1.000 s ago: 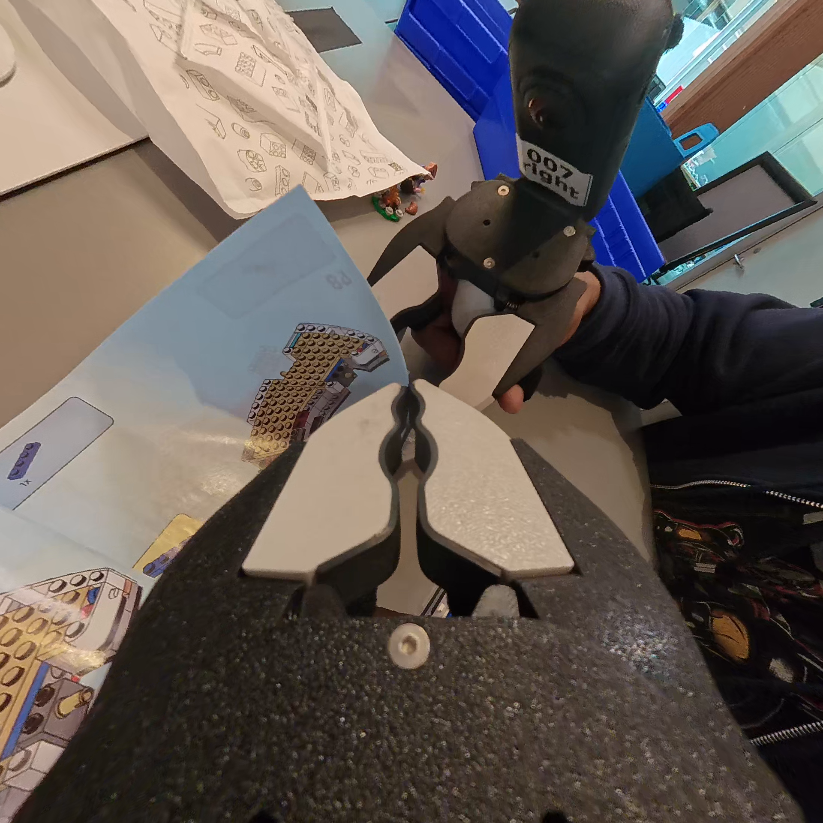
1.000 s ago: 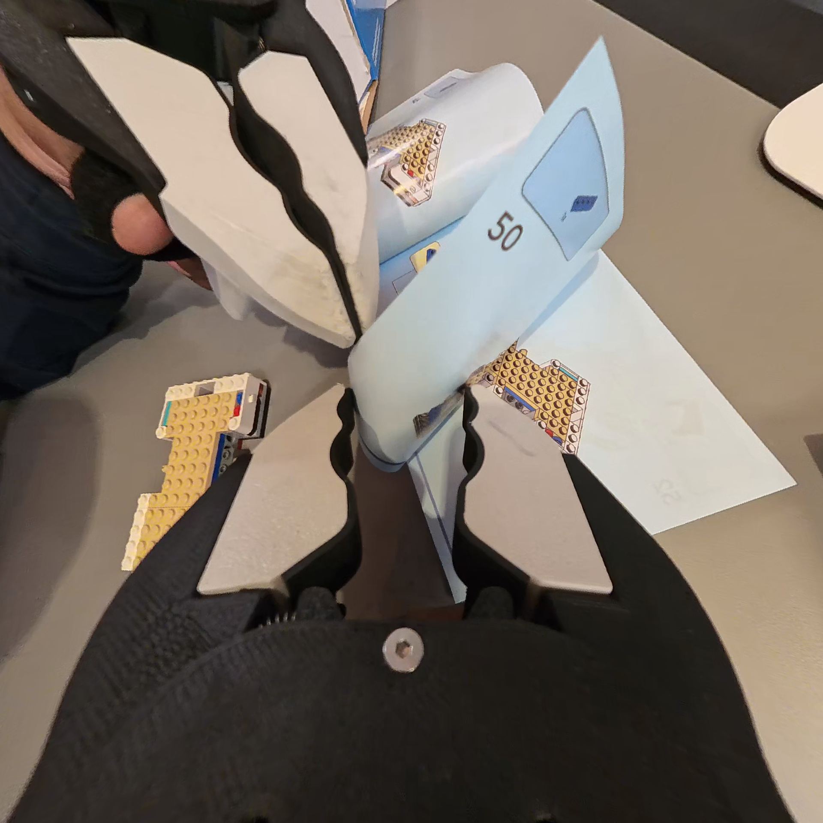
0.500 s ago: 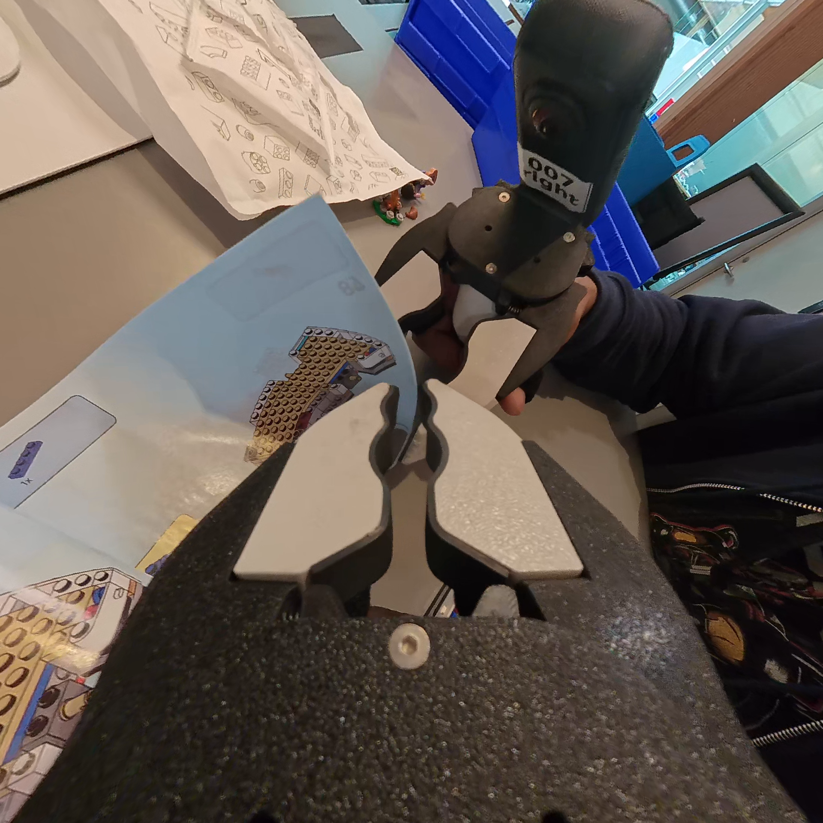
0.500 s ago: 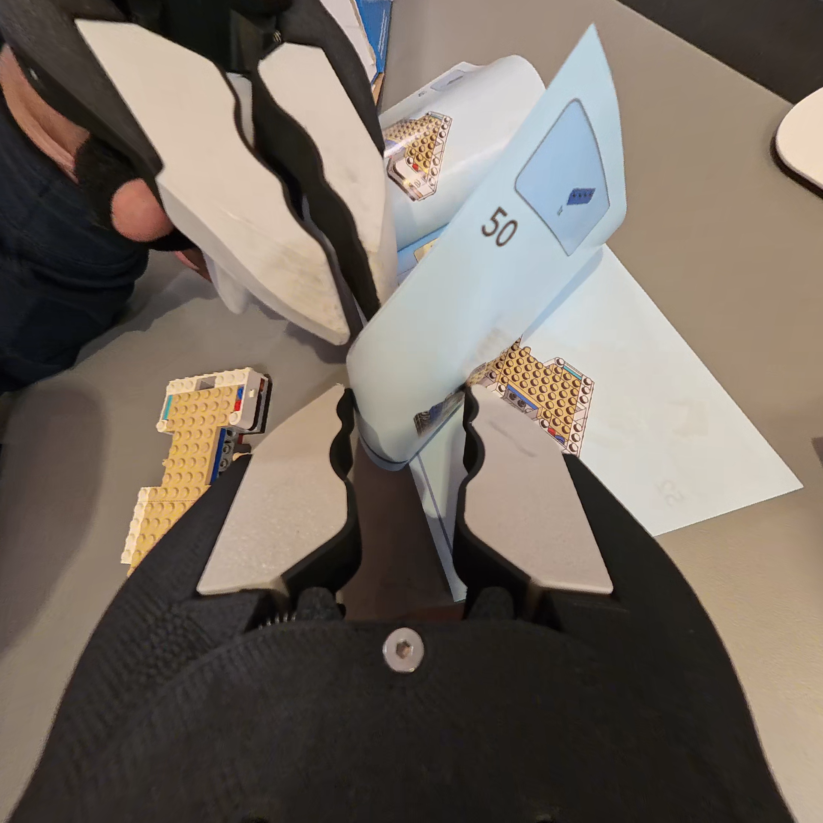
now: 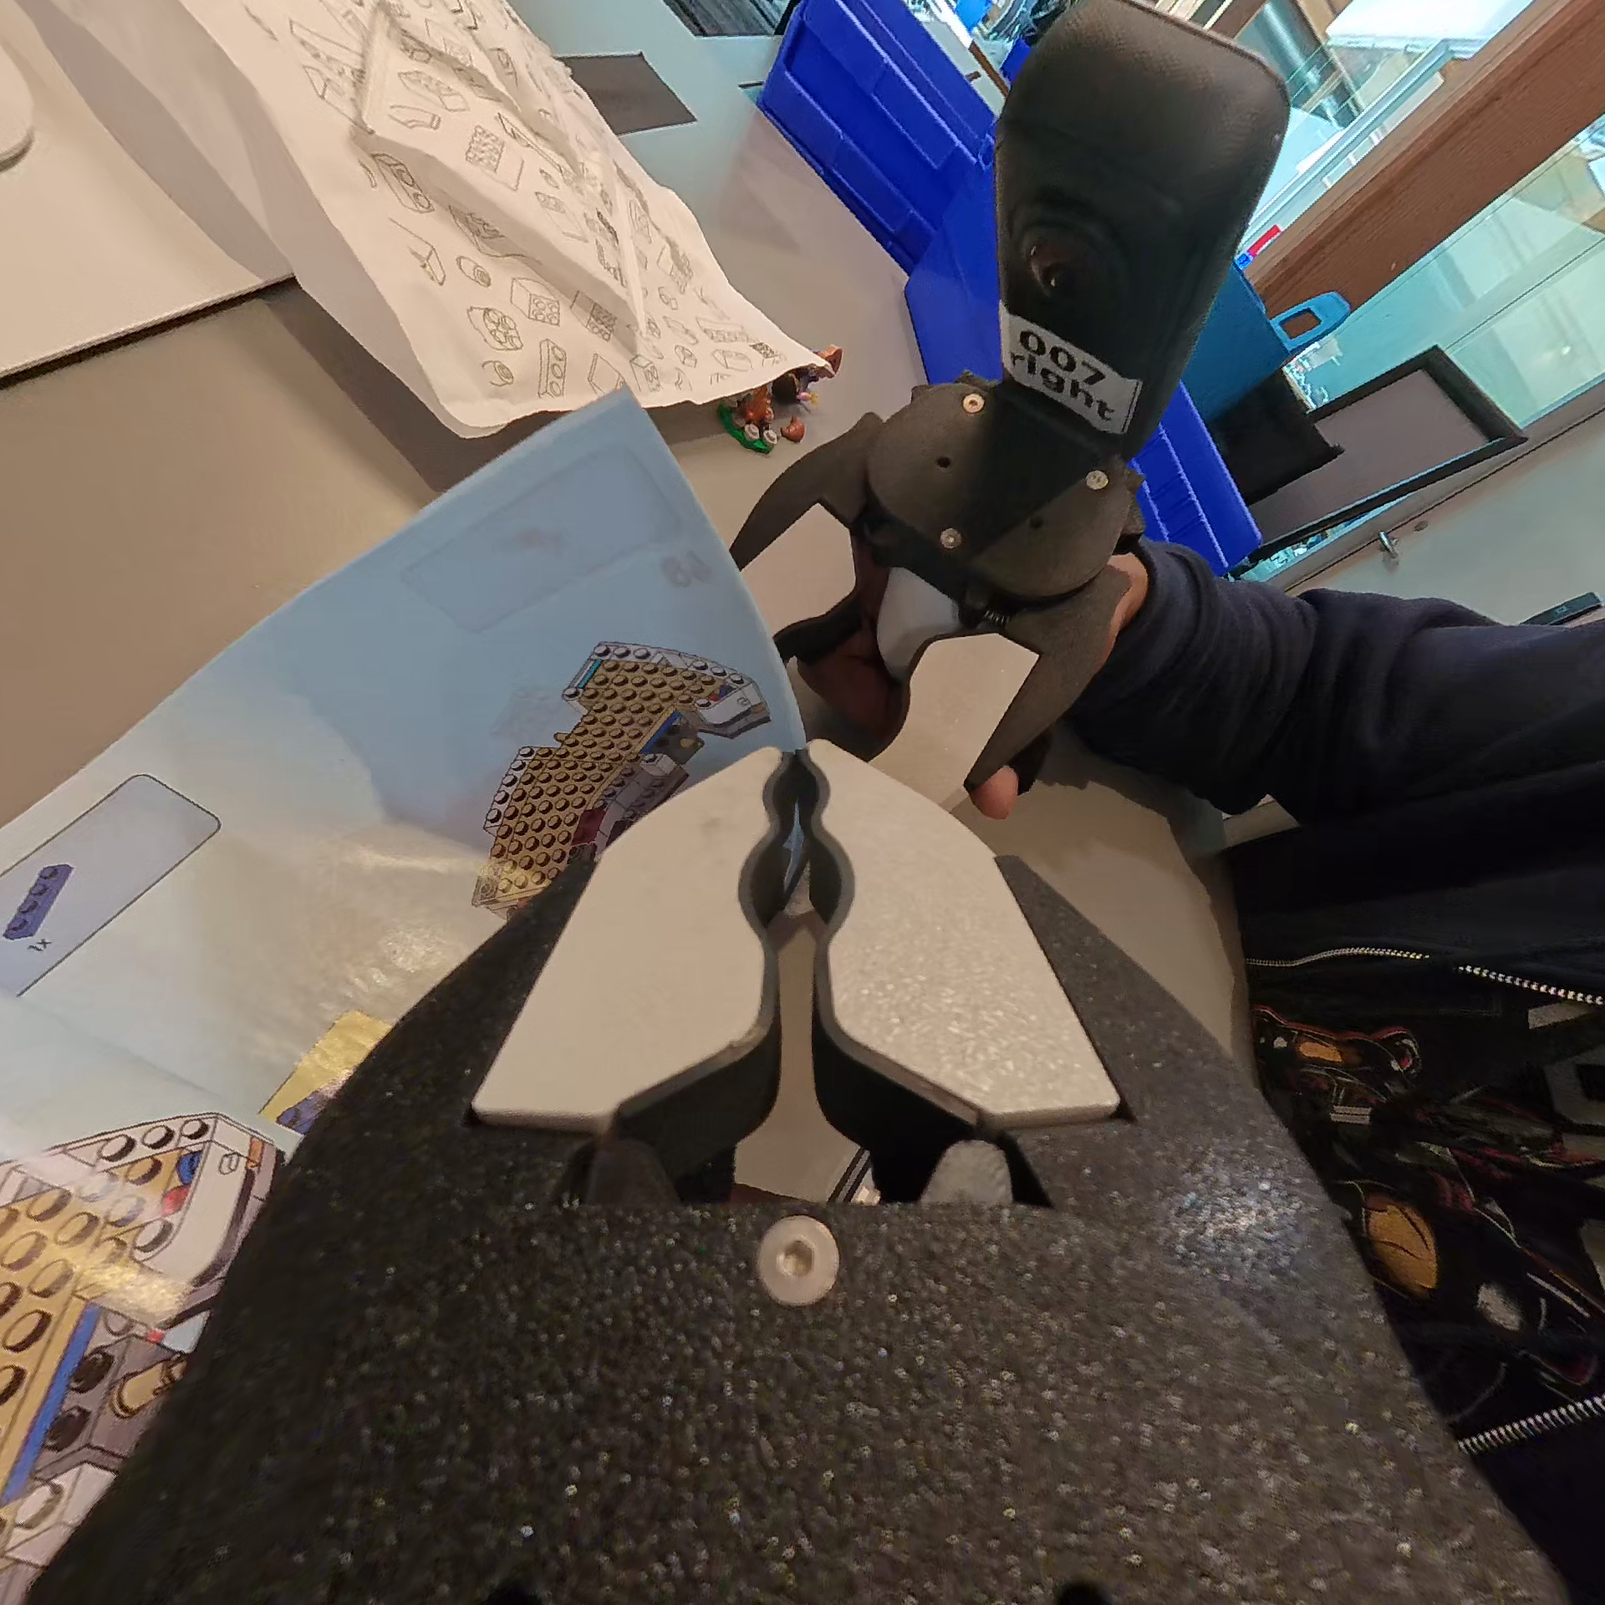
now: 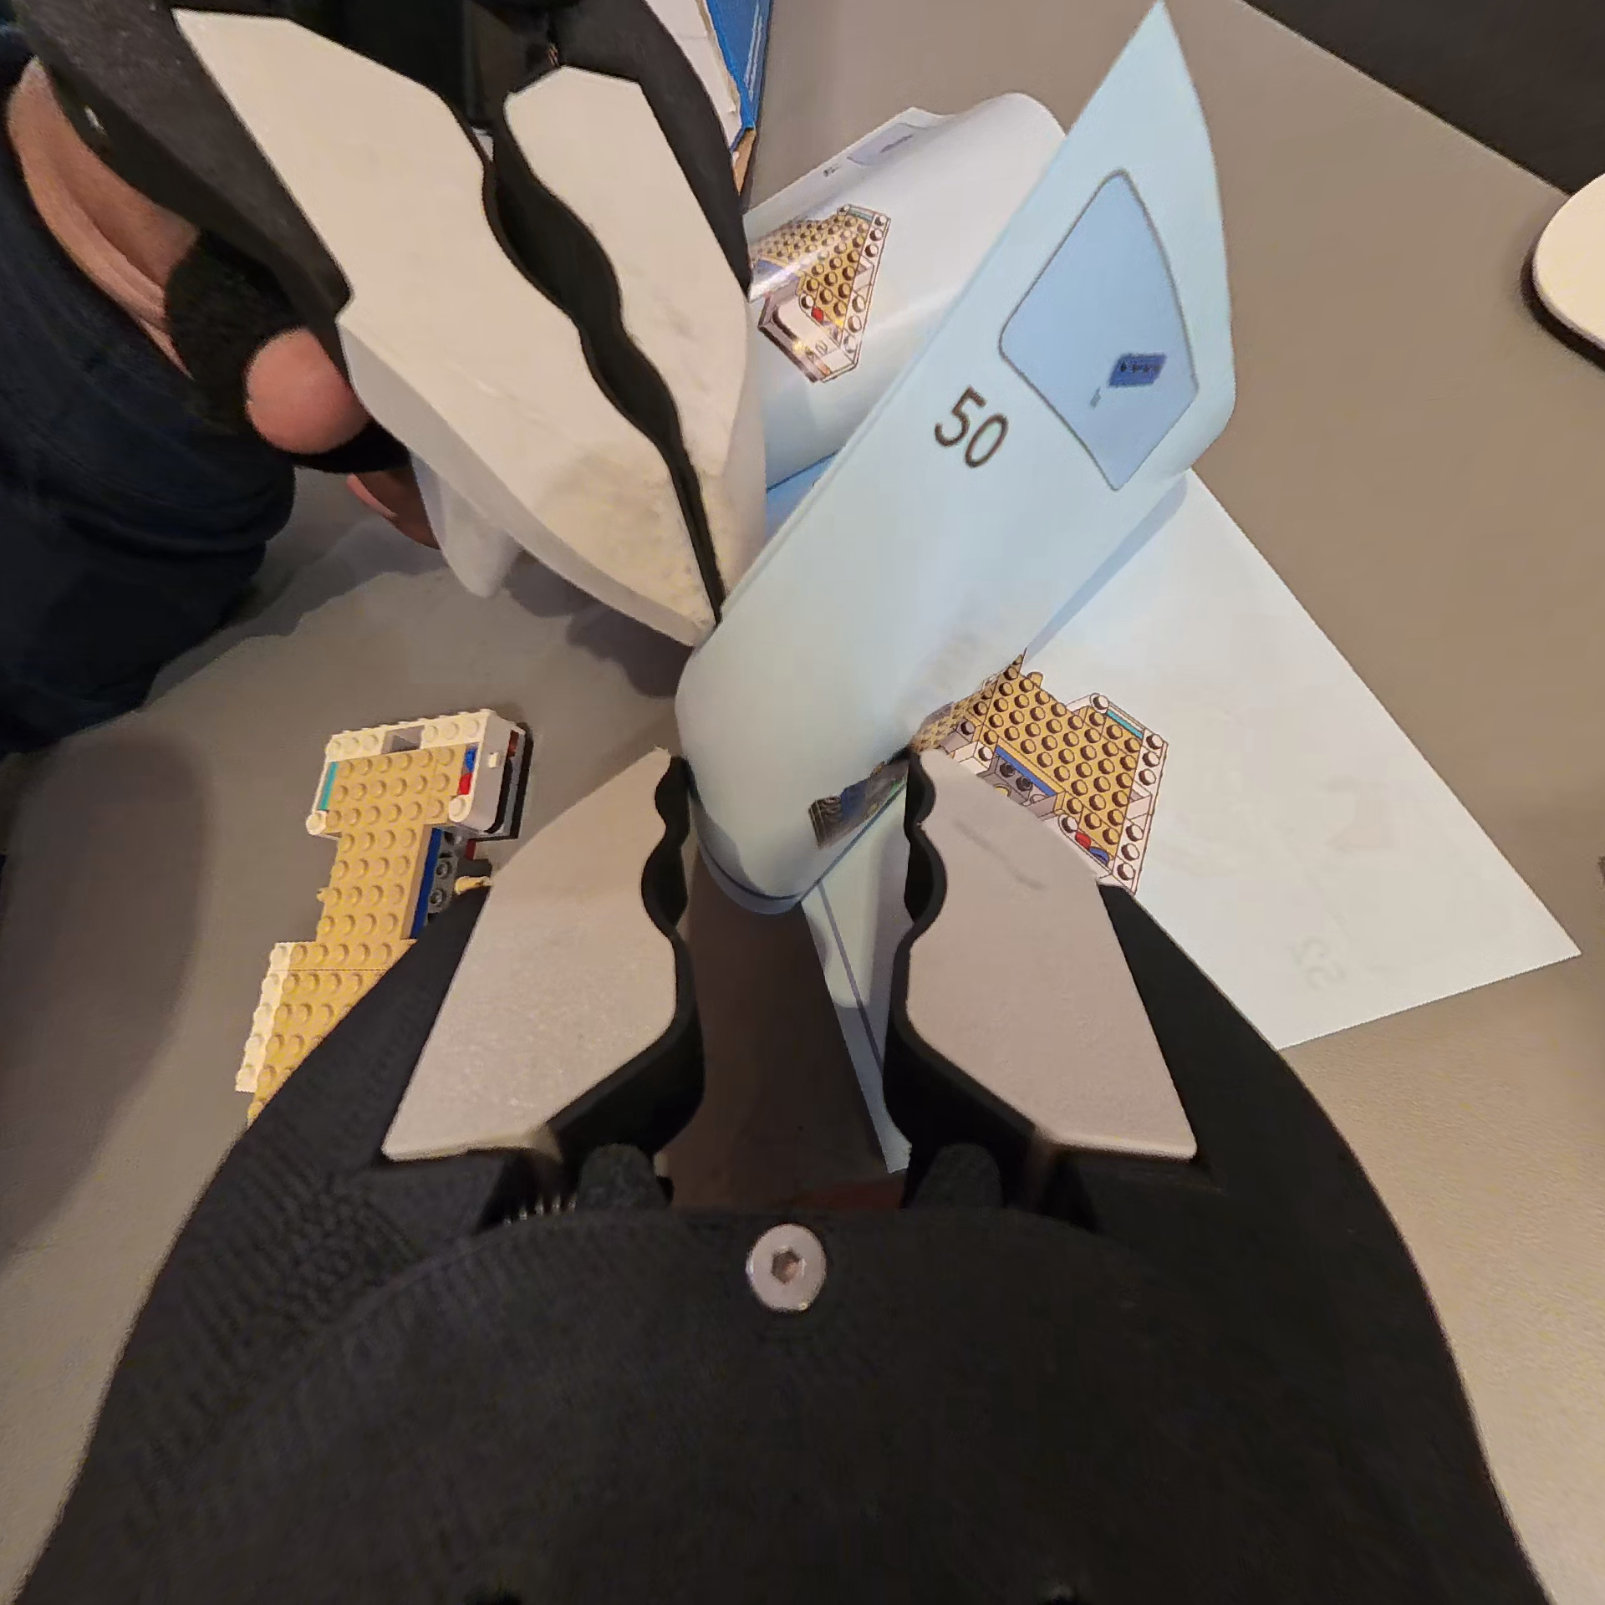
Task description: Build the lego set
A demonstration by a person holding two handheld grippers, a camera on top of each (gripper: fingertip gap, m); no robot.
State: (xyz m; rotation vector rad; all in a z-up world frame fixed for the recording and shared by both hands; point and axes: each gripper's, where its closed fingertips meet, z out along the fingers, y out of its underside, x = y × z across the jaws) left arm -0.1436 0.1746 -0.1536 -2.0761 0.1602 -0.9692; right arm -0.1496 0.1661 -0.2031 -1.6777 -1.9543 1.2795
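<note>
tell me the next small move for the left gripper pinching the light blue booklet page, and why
Probably carry the light blue booklet page a little further over the fold. The left gripper is shut on its edge, and the page stands curled upright above the open booklet on the grey table. The right gripper is open, its fingers either side of the curl near the fold.

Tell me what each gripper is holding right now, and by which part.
The left gripper pinches the light blue booklet page at its edge. The right gripper is open, holding nothing.
</note>
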